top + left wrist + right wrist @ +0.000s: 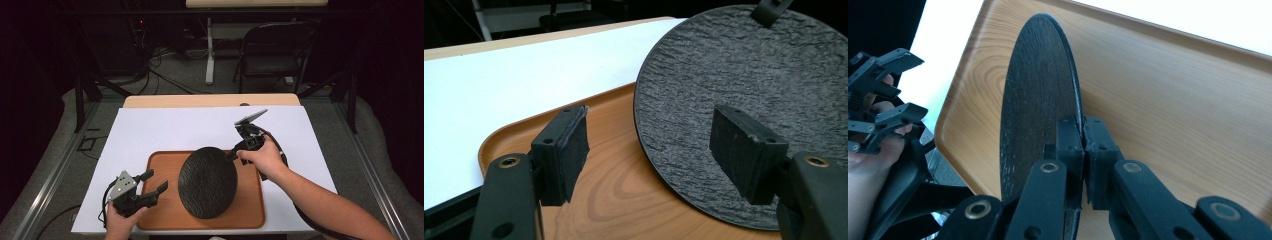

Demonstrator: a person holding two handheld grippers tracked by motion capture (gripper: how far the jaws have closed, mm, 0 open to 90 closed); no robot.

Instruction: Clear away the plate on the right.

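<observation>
A light wooden table (210,100) is carrying everything here, its bare top showing as a strip beyond the white sheet (175,130) — the sheet is lying flat over most of it. A brown wooden tray (165,167) is sitting on that sheet, toward its near edge and roughly centred between its sides — white is showing on both sides of the tray and beyond it.
</observation>
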